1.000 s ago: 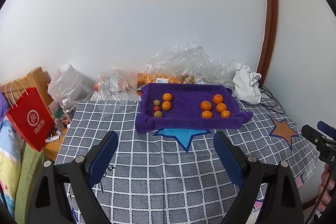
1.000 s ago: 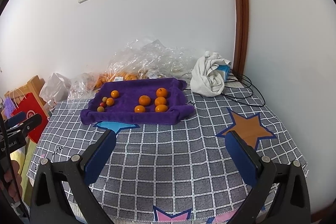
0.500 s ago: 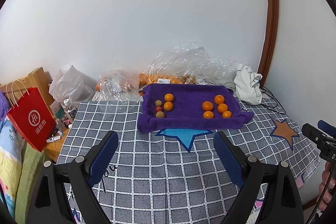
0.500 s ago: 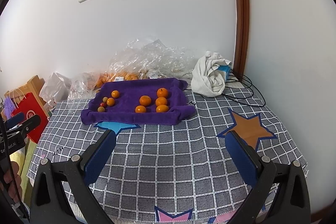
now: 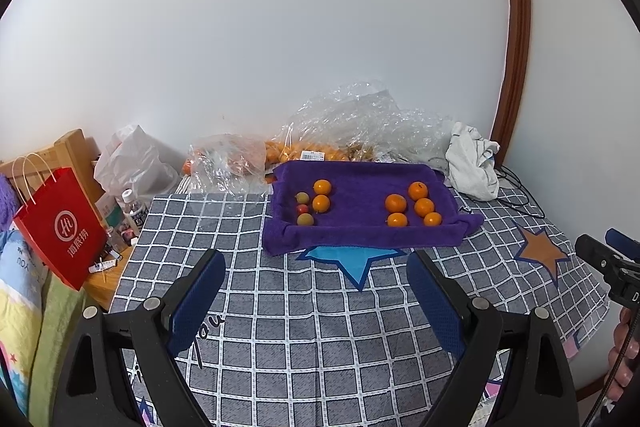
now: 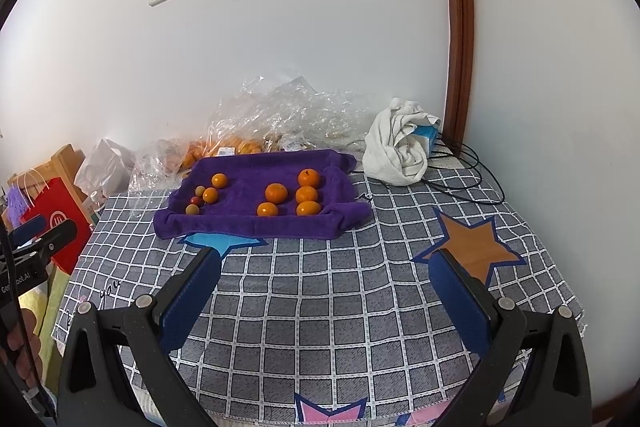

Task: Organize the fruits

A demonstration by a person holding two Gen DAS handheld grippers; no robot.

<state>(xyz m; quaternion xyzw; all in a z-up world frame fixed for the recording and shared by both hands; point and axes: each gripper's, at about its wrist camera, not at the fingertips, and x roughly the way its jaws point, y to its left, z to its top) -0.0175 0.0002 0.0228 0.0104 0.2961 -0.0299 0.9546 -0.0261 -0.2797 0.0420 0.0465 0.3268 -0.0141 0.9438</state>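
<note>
Both the left tongs (image 5: 316,279) and the right tongs (image 6: 326,277) gape wide and empty at the bottom of each frame. The oranges (image 5: 414,205) sit mid-frame on the purple towel (image 5: 360,227), on the checked bench (image 5: 320,327).

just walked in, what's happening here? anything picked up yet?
Nothing is held. A person holds the left gripper and the right gripper open above the checked tablecloth, short of the purple towel. On the towel, five oranges sit grouped to the right; two more oranges and three small fruits sit to the left.
</note>
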